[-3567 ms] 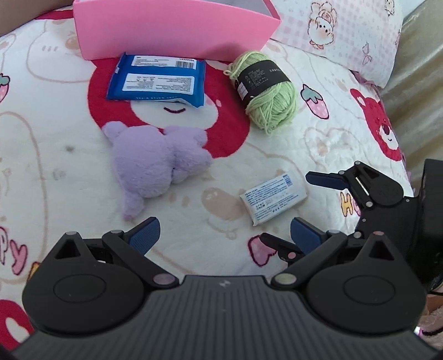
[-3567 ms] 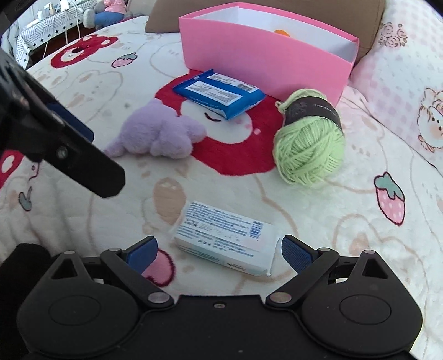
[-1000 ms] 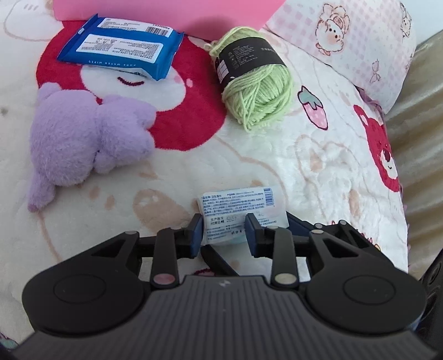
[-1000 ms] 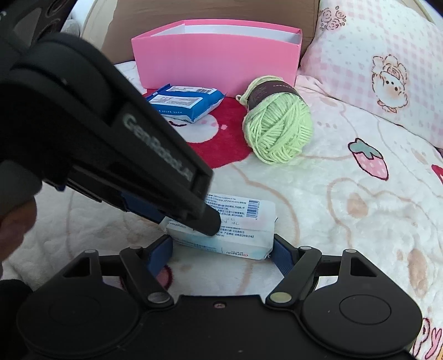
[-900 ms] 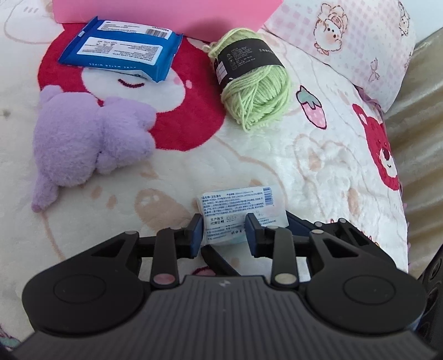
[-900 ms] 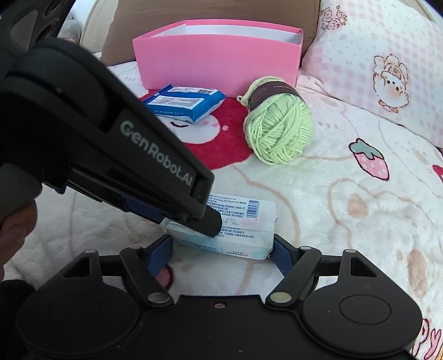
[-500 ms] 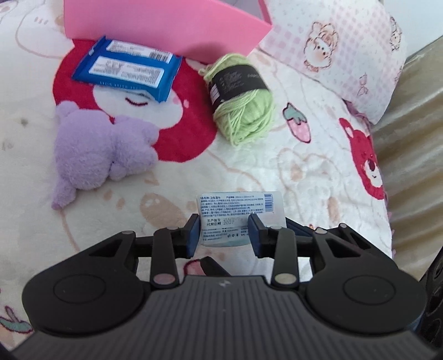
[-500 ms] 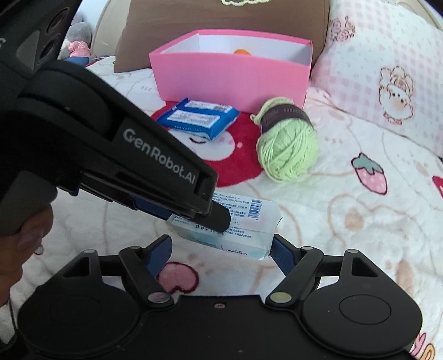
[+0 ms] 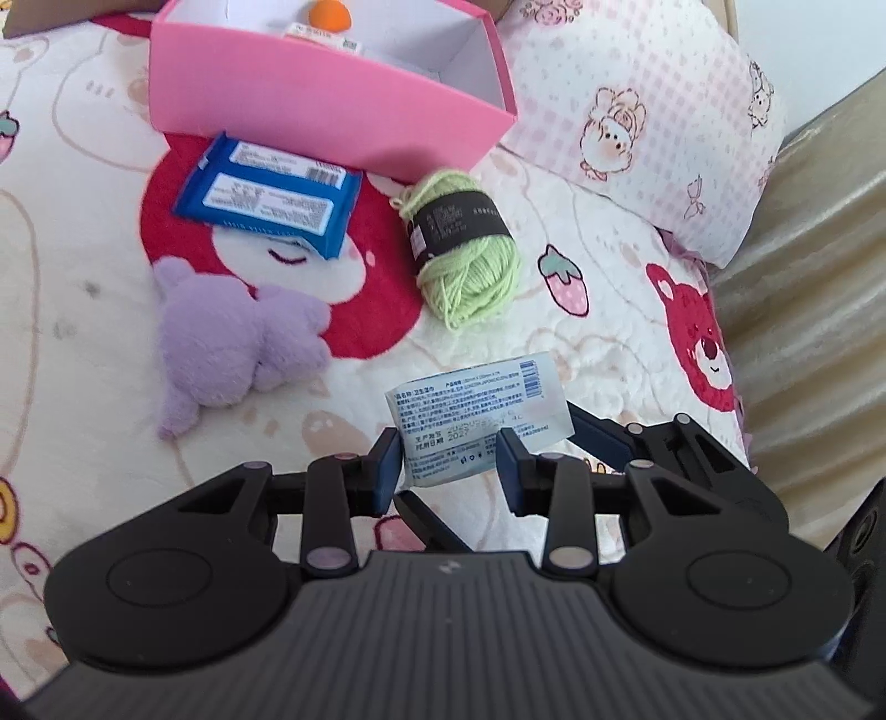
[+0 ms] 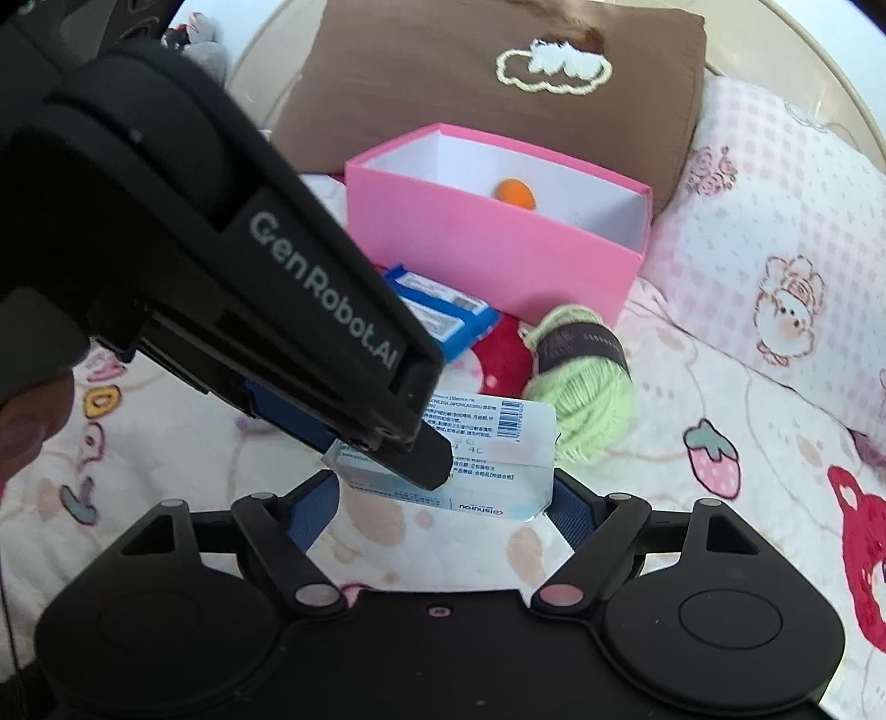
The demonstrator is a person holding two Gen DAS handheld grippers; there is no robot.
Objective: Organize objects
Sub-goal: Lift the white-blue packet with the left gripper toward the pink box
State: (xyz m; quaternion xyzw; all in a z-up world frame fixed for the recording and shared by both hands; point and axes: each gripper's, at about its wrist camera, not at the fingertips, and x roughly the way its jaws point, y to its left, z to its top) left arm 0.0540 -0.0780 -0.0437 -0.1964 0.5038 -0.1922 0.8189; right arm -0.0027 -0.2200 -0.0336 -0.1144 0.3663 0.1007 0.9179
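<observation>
In the left wrist view, the left gripper [image 9: 448,471] is seen closed on a white wipes packet [image 9: 476,423], which is pinched at its near end between the two blue fingers [image 9: 386,471] and is held above the bed blanket [image 9: 609,343]. Further away, a purple plush toy [image 9: 232,338], a blue wipes pack [image 9: 271,202] and a green yarn ball [image 9: 465,249] are lying apart on the blanket. Behind them, a pink box [image 9: 310,99] is placed, and an orange ball [image 9: 329,14] is seen inside it. A pink checked pillow [image 9: 653,127] is at the right of the box.

In the right wrist view, the right gripper [image 10: 446,507] is seen with its fingers spread wide, one on each side of the same packet [image 10: 498,459]. Its jaws have just been opening; the right finger seems to be at the packet's edge, but it cannot be told whether it presses. The left gripper [image 10: 426,459] is crossing from the upper left and is clamped on the packet. The pink box [image 10: 498,243] is further back, with a brown pillow [image 10: 487,72] behind it.
</observation>
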